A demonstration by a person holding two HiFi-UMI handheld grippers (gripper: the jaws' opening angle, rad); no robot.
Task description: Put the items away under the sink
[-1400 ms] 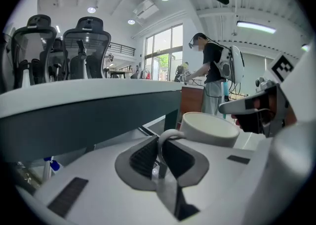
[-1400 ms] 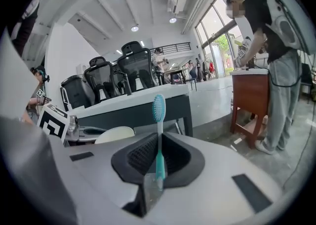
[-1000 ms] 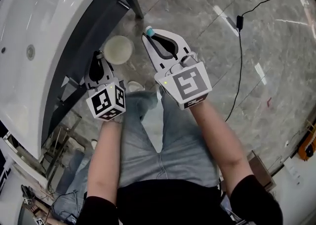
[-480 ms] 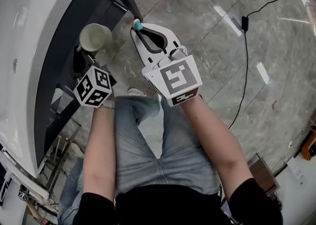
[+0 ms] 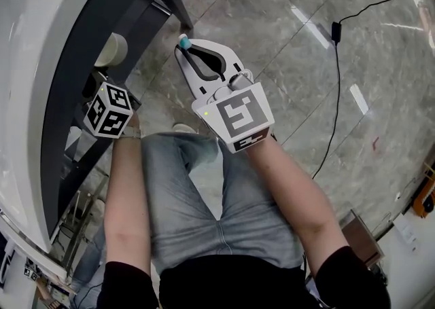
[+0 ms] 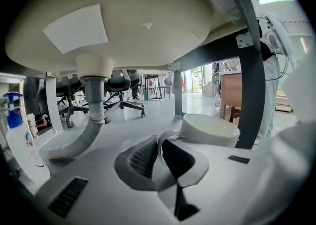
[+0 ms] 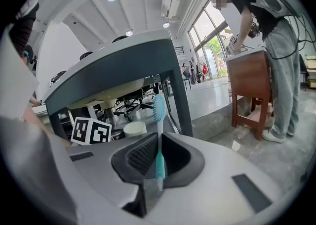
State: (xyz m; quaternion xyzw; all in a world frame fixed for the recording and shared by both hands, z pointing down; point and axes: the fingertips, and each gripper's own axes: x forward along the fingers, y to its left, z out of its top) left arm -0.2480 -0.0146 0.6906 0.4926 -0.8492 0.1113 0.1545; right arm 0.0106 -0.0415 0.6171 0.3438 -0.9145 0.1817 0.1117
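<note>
Now left tool (image 6: 161, 151) (cup (image 6: 208, 130) clamped by handle) reaches under sink (image 6: 123, 21); right tool (image 7: 157, 151) pinches toothbrush (image 7: 158, 120).

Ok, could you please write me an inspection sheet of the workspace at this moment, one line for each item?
Surface: grey marble floor; white sink stands above it at the left.
Job's things: mug, held by its handle under the sink; toothbrush, upright, head up.
Clutter: pump bottle and drain hose under the sink.
Grippers: left gripper shut on the mug's handle; right gripper shut on the toothbrush.
Cables: black cable lies across the floor, apart from both grippers.
Surroundings: office chairs, wooden table, a person standing at it.
</note>
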